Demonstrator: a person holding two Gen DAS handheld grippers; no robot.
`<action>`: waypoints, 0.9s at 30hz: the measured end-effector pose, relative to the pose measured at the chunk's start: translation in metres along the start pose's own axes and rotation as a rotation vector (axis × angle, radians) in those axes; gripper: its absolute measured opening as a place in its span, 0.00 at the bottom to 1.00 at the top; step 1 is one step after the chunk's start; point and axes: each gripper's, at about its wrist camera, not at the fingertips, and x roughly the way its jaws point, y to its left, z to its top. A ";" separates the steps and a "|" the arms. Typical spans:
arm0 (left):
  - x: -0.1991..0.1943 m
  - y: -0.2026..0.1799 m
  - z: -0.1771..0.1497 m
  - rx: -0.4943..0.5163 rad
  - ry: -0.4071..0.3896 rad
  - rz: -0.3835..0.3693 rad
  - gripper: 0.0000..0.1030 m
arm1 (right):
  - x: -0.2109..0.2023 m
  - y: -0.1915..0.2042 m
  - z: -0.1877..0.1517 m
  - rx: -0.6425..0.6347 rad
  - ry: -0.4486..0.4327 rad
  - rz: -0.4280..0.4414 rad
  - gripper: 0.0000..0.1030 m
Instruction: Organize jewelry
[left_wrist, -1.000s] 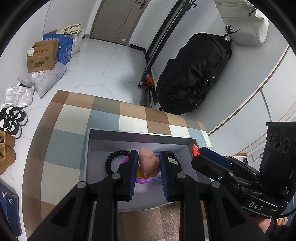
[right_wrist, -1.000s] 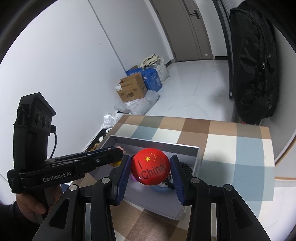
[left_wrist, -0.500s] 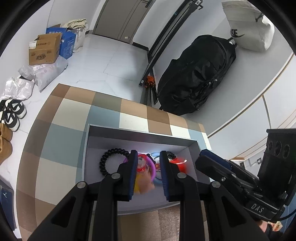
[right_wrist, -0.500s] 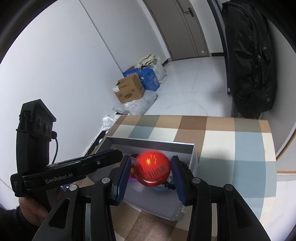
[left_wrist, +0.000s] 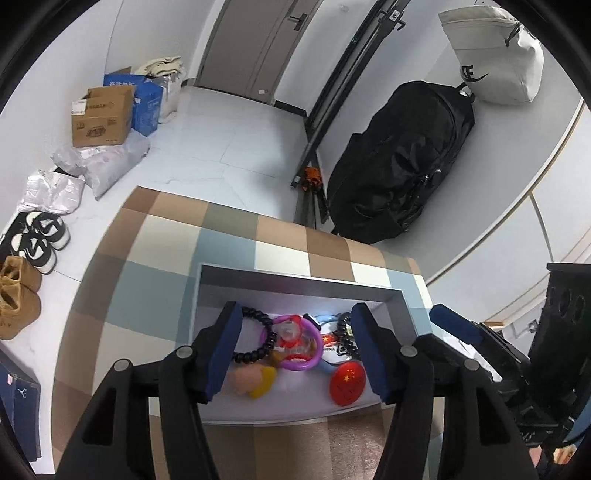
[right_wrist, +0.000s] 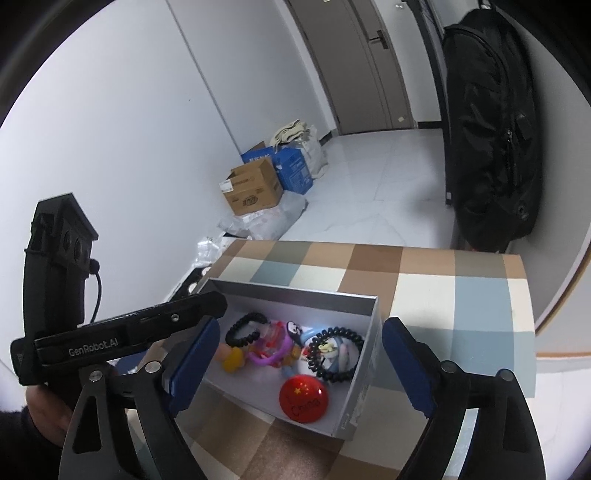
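Observation:
A grey open box (left_wrist: 295, 282) (right_wrist: 295, 291) sits on the checked table. In it lie a red round badge with yellow stars (left_wrist: 346, 383) (right_wrist: 303, 398), a pink and yellow figure (left_wrist: 251, 380) (right_wrist: 231, 358), a purple ring (left_wrist: 295, 347) (right_wrist: 267, 350), a black bead bracelet (left_wrist: 255, 341) (right_wrist: 243, 328) and a black coil band (right_wrist: 334, 356). My left gripper (left_wrist: 295, 354) is open and empty above the box. My right gripper (right_wrist: 299, 365) is open and empty above the box's near side.
The checked table (left_wrist: 155, 266) ends close beyond the box. On the floor are cardboard boxes (left_wrist: 101, 116), plastic bags and shoes (left_wrist: 37, 240) at the left. A black backpack (left_wrist: 399, 162) hangs on the right wall.
Both grippers opened. The pink figure dropped from the left gripper and the red badge from the right gripper; both now lie in the box. Both grippers rose a little.

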 end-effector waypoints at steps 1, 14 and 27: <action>0.000 0.000 0.000 0.001 0.000 0.011 0.55 | 0.000 0.001 -0.001 -0.008 0.000 -0.005 0.88; -0.016 -0.006 -0.007 0.046 -0.065 0.088 0.71 | -0.018 0.001 -0.006 0.010 -0.043 -0.033 0.97; -0.053 -0.017 -0.028 0.116 -0.184 0.157 0.81 | -0.054 0.016 -0.022 -0.022 -0.110 -0.077 1.00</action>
